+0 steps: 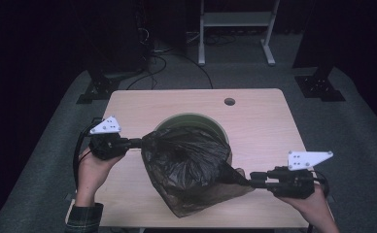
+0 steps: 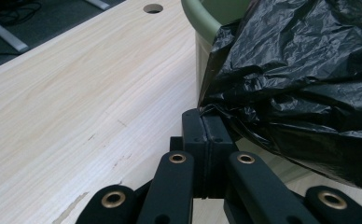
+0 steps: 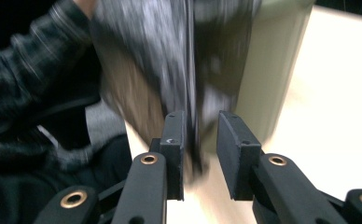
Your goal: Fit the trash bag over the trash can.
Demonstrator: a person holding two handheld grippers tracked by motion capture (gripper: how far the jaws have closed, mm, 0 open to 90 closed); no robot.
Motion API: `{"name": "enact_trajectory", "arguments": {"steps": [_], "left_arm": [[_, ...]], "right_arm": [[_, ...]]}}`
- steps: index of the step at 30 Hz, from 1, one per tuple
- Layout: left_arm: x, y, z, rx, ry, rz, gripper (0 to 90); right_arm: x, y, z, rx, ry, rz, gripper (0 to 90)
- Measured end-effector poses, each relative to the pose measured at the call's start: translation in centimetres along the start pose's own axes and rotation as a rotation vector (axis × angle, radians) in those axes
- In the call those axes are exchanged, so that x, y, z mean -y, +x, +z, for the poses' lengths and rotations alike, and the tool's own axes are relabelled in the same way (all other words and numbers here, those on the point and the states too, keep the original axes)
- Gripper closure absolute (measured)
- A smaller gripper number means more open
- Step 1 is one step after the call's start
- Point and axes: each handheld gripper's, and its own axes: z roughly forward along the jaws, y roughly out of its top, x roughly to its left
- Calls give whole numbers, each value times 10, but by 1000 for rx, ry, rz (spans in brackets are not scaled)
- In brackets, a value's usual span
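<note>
Seeing a black bin bag [image 1: 189,167] draped over the near side of a green bin [image 1: 191,121] at mid worktop [image 1: 264,121], its bulk sagging onto the wood toward the person. Left claw [image 2: 206,122] has its jaws pressed together on the bag's left edge, right beside the bin wall. Right claw [image 3: 200,140] has jaws parted with a strip of bag film running between them, lying against one pad; the right gripper view is motion-blurred, so we can't confirm a pinch. From the high view, the right claw [image 1: 251,180] meets the bag's stretched right corner. Plaid sleeve [image 1: 84,217] bottom left.
</note>
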Motion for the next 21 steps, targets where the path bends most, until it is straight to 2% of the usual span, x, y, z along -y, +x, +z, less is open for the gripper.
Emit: {"name": "enact_trajectory", "arguments": {"steps": [2,3,4,5,7,9,10,12,13,16,17,18,19,20,21], "left_arm": [[-1,0,1,3,1,5,898],[-2,0,1,4,0,6,899],[-3,-1,2,8,-1,8,898],[-3,-1,2,8,-1,8,898],[-4,-1,3,9,-1,9,898],[-4,-1,3,11,-2,9,898],[-4,-1,3,11,-2,9,898],[-4,0,3,11,-1,9,898],[-4,0,3,11,-2,10,898],[-4,0,3,13,-6,8,898],[-3,1,3,13,-7,7,898],[-3,1,3,13,-7,7,898],[-3,1,3,14,-6,6,898],[-2,1,4,16,-3,6,898],[-2,1,4,16,-3,6,899]], "right_arm": [[-15,-1,-2,23,-33,-24,711],[-20,-2,-2,18,-44,-32,711],[-36,-6,0,31,-68,-52,711],[-36,-6,0,31,-68,-52,711],[-50,-10,7,43,-71,-65,711],[-68,-19,20,48,-72,-75,695],[-68,-19,20,48,-72,-75,695],[-82,-28,34,47,-65,-71,681],[-82,-28,34,47,-65,-71,681],[-90,-36,49,37,-37,-56,669],[-92,-41,58,15,-21,-40,735],[-92,-41,58,15,-21,-40,735],[-91,-43,64,29,-7,-52,858],[-91,-43,65,41,-8,-60,900],[-91,-44,66,58,-15,-68,900]]}}
